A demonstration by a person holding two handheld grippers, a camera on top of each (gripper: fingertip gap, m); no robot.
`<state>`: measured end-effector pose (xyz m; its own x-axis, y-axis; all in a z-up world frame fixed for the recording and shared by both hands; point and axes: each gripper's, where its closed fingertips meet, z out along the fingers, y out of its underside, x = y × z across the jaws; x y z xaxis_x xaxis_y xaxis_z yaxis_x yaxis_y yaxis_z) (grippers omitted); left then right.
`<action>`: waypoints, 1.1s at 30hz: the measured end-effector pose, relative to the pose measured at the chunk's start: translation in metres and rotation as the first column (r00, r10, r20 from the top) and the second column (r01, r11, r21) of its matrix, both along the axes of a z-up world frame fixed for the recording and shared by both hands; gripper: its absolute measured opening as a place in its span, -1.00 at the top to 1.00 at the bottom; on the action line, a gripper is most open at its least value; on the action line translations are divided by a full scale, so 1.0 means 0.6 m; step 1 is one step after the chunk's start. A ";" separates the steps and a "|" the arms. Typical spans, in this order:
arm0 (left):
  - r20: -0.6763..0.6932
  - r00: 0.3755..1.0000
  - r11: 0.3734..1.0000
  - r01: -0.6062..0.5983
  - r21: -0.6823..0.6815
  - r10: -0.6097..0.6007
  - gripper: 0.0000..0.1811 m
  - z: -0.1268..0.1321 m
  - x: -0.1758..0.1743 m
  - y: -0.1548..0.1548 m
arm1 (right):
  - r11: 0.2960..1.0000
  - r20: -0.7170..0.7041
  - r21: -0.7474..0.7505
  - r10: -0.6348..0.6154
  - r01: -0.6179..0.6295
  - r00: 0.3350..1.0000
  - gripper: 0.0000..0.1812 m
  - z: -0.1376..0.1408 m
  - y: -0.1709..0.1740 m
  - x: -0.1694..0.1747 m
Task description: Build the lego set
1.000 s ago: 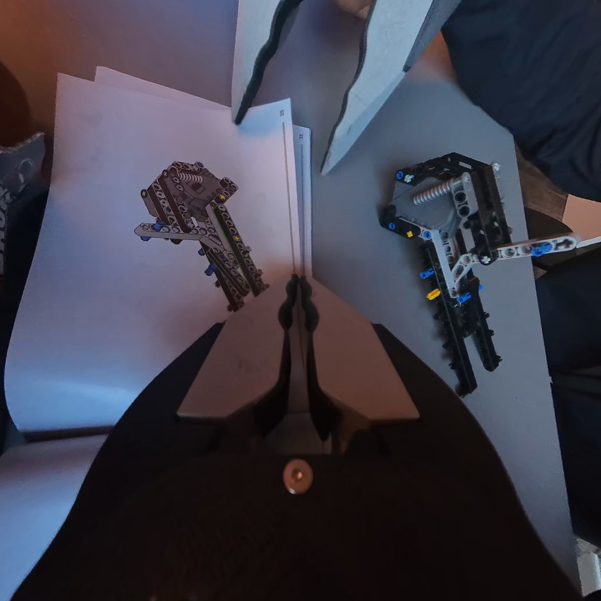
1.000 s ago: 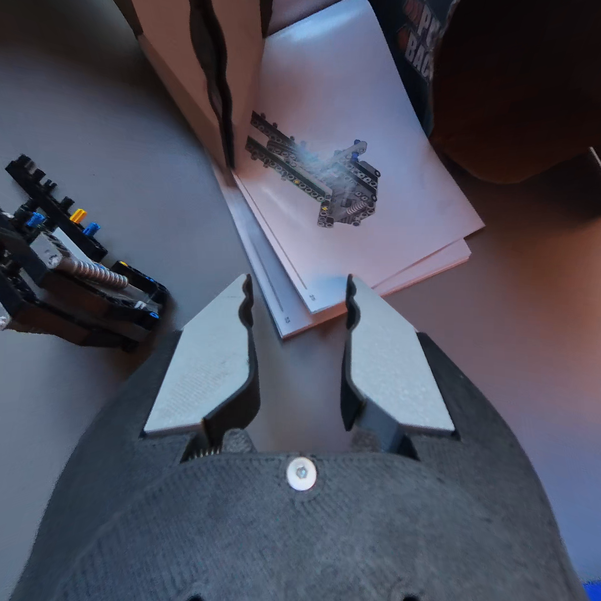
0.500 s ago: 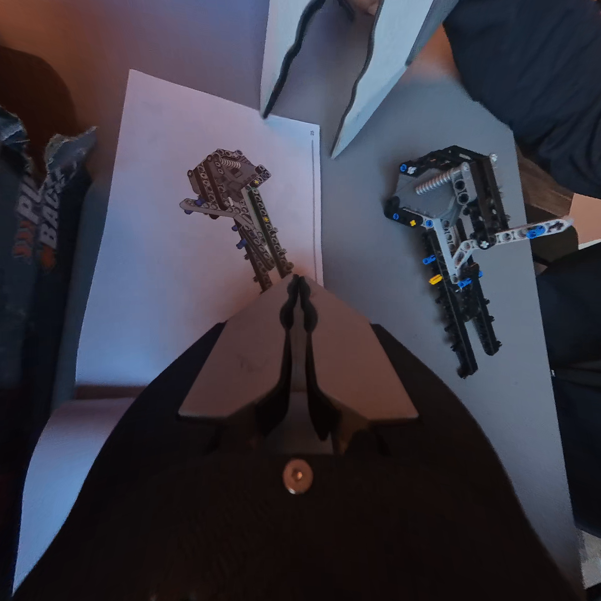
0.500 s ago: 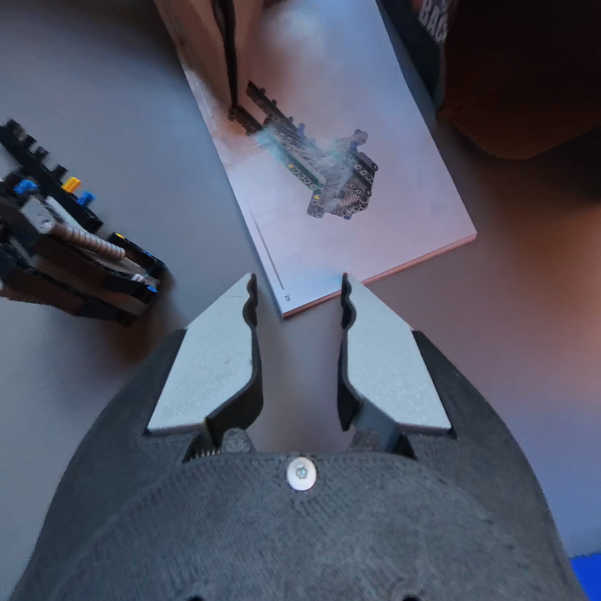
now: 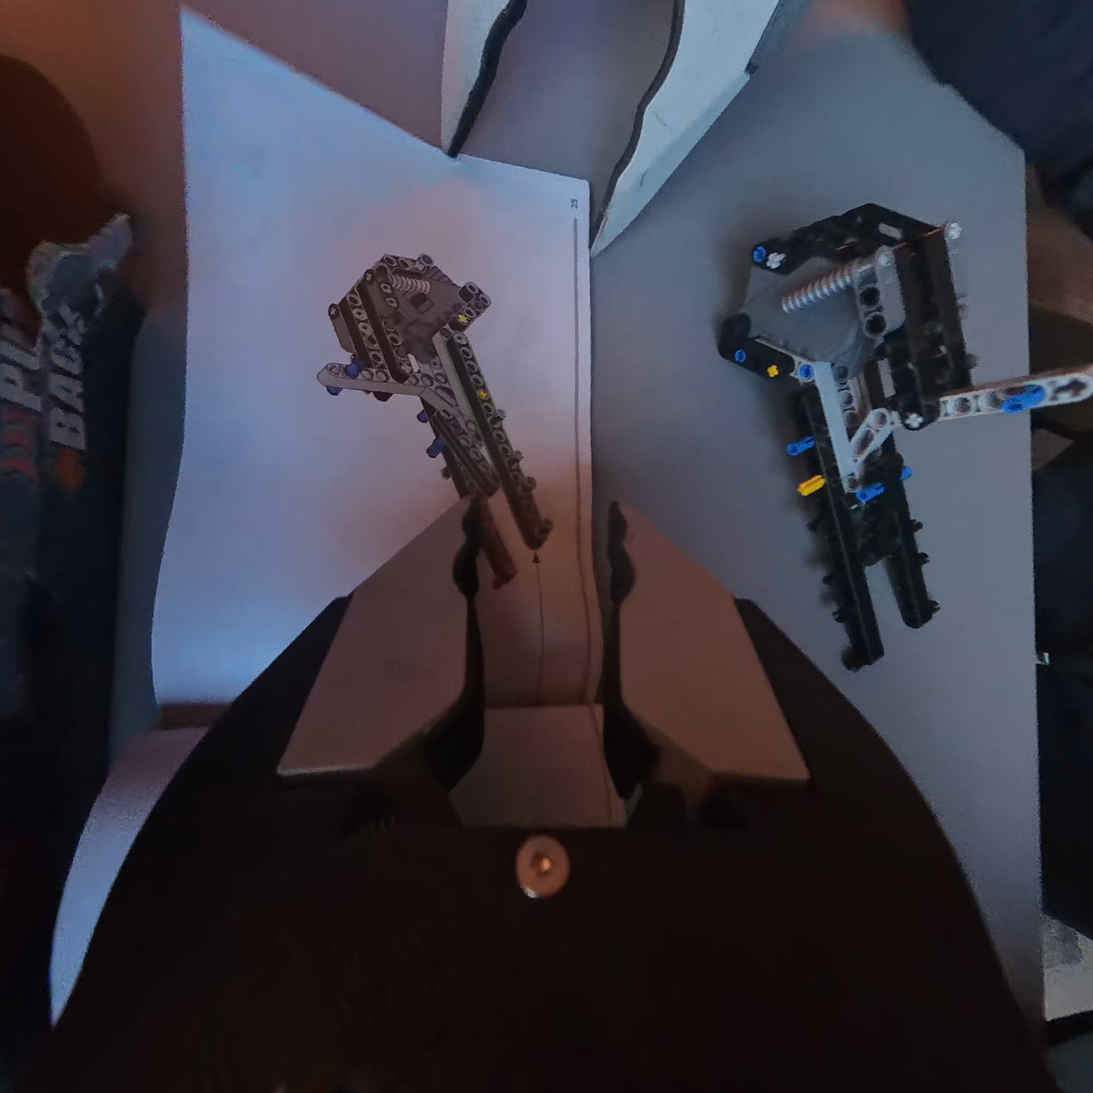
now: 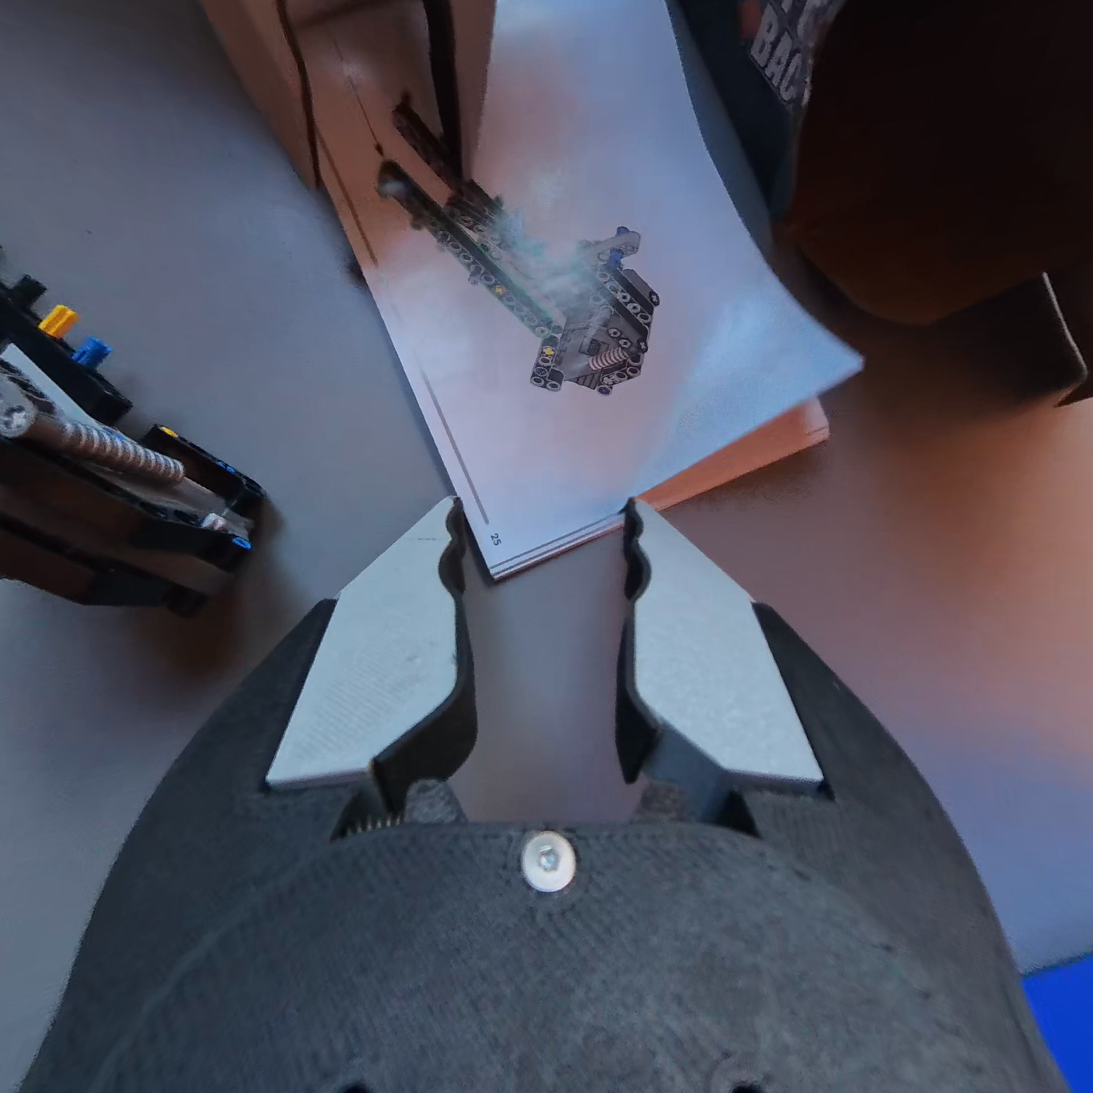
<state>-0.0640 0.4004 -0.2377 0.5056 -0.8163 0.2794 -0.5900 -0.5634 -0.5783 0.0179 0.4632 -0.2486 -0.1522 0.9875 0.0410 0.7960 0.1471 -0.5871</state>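
Note:
The instruction booklet [image 5: 355, 248] lies open on the grey table [image 5: 668, 414], showing a printed picture of the model. My left gripper [image 5: 541, 514] is open and empty, its fingers straddling the page's right edge. The partly built Lego model [image 5: 857, 414], black beams with a grey spring and blue and yellow pins, lies flat to the right of the booklet. My right gripper [image 6: 541, 514] is open and empty over the booklet's near corner [image 6: 503, 550]. The model also shows at the left of the right wrist view [image 6: 106, 473]. Each gripper shows across the booklet in the other's view, the right [image 5: 526, 201] and the left [image 6: 384, 171].
A dark printed bag [image 5: 53, 384] lies left of the booklet, seen also in the right wrist view [image 6: 775, 53]. The table's edge [image 5: 1032, 591] runs close to the right of the model. A person's dark clothing [image 5: 1017, 77] is at the far right corner. Tip to tip, the grippers are about 11 cm apart.
My left gripper was shut on a booklet page and carried it over; it has now opened and let go, and the page lies flat. My right gripper stayed open near the booklet's corner.

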 end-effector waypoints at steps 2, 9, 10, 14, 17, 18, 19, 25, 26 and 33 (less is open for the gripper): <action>0.003 1.000 1.000 0.000 0.008 0.000 0.55 -0.001 0.003 0.001 | 1.000 -0.004 -0.020 -0.003 0.003 1.000 0.44 0.001 -0.003 -0.002; -0.005 1.000 0.997 0.025 0.067 -0.025 0.50 -0.004 0.020 0.003 | 0.986 -0.054 -0.162 0.027 -0.036 0.998 0.76 0.011 -0.028 -0.014; -0.005 1.000 0.997 0.029 0.066 -0.029 0.49 -0.003 0.020 0.002 | 0.982 -0.074 -0.185 0.029 -0.042 0.997 0.80 0.015 -0.033 -0.018; -0.021 0.999 0.996 0.046 0.073 -0.044 0.47 -0.003 0.024 0.001 | 0.950 -0.134 -0.304 0.023 -0.063 0.991 0.87 0.033 -0.047 -0.029; -0.049 0.998 0.993 0.054 0.109 -0.048 0.39 0.000 0.029 0.003 | 0.910 -0.174 -0.406 0.010 -0.081 0.985 0.84 0.052 -0.055 -0.031; -0.050 0.998 0.989 0.053 0.138 -0.046 0.39 0.005 0.032 0.007 | 0.902 -0.194 -0.424 0.002 -0.086 0.981 0.84 0.059 -0.055 -0.033; -0.043 0.998 0.984 0.053 0.170 -0.047 0.39 0.012 0.037 0.010 | 0.896 -0.209 -0.435 -0.003 -0.090 0.978 0.85 0.065 -0.056 -0.034; -0.043 0.998 0.970 0.059 0.236 -0.050 0.72 0.021 0.052 0.013 | 0.863 -0.237 -0.498 -0.047 -0.080 0.970 0.93 0.079 -0.057 -0.043; -0.056 0.997 0.967 0.067 0.246 -0.055 0.80 0.020 0.051 0.012 | 0.851 -0.248 -0.519 -0.057 -0.083 0.967 0.91 0.083 -0.058 -0.046; 0.003 0.999 0.969 0.034 0.245 -0.035 1.00 0.036 0.042 0.016 | 0.817 -0.311 -0.567 -0.095 -0.104 0.945 0.85 0.110 -0.054 -0.050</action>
<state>-0.0390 0.4100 -0.2158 0.4746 -0.8772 0.0725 -0.6019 -0.3835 -0.7005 -0.0124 0.4307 -0.1827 -0.2342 0.8448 -0.4811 0.5561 -0.2895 -0.7790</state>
